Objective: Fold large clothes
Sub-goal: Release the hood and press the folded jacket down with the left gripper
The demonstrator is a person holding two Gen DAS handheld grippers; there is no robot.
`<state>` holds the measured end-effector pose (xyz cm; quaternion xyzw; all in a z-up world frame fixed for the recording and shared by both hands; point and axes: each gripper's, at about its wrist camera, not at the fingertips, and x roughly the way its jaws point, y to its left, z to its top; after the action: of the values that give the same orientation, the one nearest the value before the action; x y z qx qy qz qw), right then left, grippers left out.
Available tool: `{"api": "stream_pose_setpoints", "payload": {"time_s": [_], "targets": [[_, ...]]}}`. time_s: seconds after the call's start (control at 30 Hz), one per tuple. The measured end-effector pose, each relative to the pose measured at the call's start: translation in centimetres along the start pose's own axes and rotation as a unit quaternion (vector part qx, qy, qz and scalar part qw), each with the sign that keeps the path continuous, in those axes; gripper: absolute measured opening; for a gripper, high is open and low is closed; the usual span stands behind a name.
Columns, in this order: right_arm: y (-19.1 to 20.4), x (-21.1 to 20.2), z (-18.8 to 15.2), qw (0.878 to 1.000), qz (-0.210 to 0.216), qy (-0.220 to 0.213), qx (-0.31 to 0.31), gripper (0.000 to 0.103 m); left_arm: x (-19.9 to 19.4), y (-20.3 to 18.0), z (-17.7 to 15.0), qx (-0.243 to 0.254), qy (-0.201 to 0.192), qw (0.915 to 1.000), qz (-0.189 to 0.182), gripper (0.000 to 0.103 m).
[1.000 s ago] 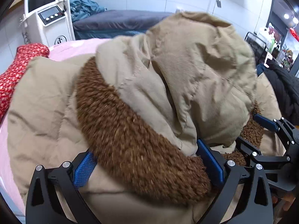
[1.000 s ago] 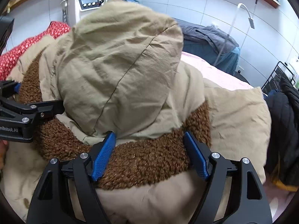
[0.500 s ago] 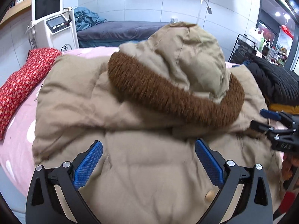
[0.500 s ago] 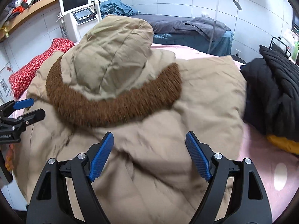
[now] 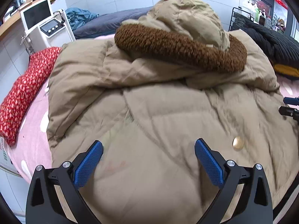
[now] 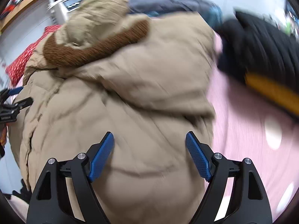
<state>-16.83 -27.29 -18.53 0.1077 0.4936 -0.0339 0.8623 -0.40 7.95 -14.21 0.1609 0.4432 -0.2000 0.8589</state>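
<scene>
A tan padded coat (image 5: 149,112) lies spread across a pink bed (image 5: 31,130), its hood (image 5: 186,13) laid back over the collar so the brown fleece trim (image 5: 177,46) runs in a band across the shoulders; we judge the hood was set there to square the bulk before the body is folded. A gold snap button (image 5: 237,143) shows on the front panel. Our left claw (image 5: 148,158) hangs over the coat's lower half, jaws wide apart with nothing between the pads. Our right claw (image 6: 149,153) is likewise spread and empty above the fabric, though its view is smeared, so whether it brushes the cloth we cannot tell. Both seem poised to take the hem. Beside the coat lie a red patterned cushion (image 5: 20,97) and a black knit garment (image 5: 271,44); a white machine with a screen (image 5: 43,22) stands beyond.
</scene>
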Motion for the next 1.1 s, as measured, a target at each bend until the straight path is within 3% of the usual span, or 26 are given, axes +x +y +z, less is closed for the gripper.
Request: {"api": "stream_pose_setpoints", "payload": {"time_s": [0.13,0.37,0.5,0.6,0.7,0.8,0.9,0.97,1.03,1.1], "targets": [[-2.8,-0.8,-1.1,0.998,0.038,0.004,0.055,0.079,-0.5,2.3,-1.1,-0.026,0.01,0.9996,-0.009,0.097],[-3.9,-1.4,-1.0,0.997,0.062,0.014,0.031,0.079,-2.6,9.6,-1.4,-0.086,-0.016,0.9961,-0.002,0.097],[-5.6,-1.6,-1.8,0.995,0.079,0.029,0.052,0.079,-3.1,14.2,-3.2,-0.142,-0.025,0.9886,-0.042,0.097],[-7.0,-1.2,-3.0,0.992,0.082,0.044,0.082,0.079,-2.7,15.7,-5.0,-0.159,-0.015,0.9859,-0.05,0.097],[-8.5,-0.8,-4.7,0.982,0.122,0.063,0.129,0.079,-1.8,17.2,-7.3,-0.194,-0.002,0.9772,-0.087,0.097],[-9.0,-0.5,-5.7,0.971,0.167,0.071,0.155,0.079,-0.9,17.9,-9.0,-0.227,-0.001,0.9658,-0.124,0.097],[-8.3,-0.2,-5.7,0.968,0.19,0.081,0.142,0.079,0.2,17.3,-10.7,-0.255,-0.002,0.9511,-0.174,0.096],[-7.6,0.0,-5.6,0.963,0.213,0.092,0.137,0.079,0.6,16.6,-11.2,-0.257,0.001,0.9458,-0.199,0.096],[-6.4,0.5,-5.6,0.957,0.238,0.108,0.128,0.079,0.8,15.5,-11.4,-0.248,0.009,0.9424,-0.225,0.096],[-5.3,0.5,-5.5,0.96,0.235,0.108,0.111,0.084,1.0,14.7,-11.5,-0.235,0.015,0.9461,-0.222,0.096]]}}
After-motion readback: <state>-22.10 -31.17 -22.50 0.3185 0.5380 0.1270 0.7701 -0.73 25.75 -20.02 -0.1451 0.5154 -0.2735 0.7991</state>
